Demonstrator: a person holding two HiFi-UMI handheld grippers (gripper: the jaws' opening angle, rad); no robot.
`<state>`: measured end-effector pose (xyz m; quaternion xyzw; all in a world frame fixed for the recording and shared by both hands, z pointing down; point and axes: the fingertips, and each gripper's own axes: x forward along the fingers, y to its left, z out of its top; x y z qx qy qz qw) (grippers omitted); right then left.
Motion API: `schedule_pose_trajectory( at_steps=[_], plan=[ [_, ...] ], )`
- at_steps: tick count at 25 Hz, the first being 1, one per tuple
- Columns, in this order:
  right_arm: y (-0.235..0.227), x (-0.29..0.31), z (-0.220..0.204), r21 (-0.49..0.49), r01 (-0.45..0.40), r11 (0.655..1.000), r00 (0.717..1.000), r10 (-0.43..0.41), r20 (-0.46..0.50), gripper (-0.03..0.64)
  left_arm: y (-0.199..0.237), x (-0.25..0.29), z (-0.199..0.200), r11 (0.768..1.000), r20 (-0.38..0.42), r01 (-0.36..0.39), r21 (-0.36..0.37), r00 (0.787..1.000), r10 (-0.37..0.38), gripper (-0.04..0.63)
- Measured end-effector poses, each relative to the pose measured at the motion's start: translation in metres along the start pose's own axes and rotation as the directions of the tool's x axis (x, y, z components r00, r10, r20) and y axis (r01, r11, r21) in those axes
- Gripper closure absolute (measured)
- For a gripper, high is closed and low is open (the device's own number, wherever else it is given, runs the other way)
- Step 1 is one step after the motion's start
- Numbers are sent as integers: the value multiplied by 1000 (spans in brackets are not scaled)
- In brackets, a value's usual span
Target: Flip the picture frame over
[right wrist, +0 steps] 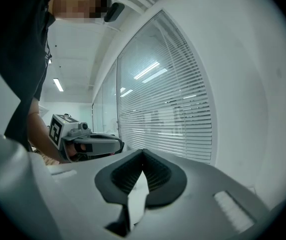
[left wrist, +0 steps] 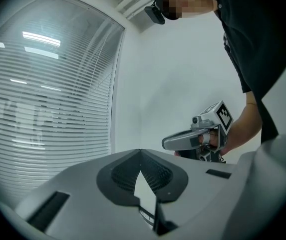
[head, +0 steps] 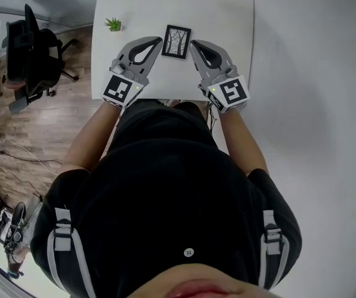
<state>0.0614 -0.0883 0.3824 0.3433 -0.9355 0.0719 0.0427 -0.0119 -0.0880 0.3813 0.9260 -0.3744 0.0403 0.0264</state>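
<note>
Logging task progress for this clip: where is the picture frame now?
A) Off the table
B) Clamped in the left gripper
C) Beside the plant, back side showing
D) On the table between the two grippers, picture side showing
D: the head view shows the picture frame on the white table, its tree picture visible, between the left gripper and the right gripper, both shut and empty.

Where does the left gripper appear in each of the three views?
Head view: left gripper sits upper left of centre, its tips beside the picture frame.
Left gripper view: left gripper fills the lower centre, with its own jaws closed.
Right gripper view: left gripper is at mid-left, pointing right.
Shared landmark: the person's black shirt fills the middle of the head view, and shows top right in the left gripper view and top left in the right gripper view.
</note>
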Motion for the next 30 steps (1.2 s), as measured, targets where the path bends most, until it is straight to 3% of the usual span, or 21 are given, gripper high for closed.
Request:
schedule_pose_trajectory(
  at_steps=[30],
  plan=[
    [-3, 4, -5, 7, -5, 1000, 1000, 5, -7, 607, 4, 3, -6, 1000, -13, -19, -15, 1000, 19, 588]
  ],
)
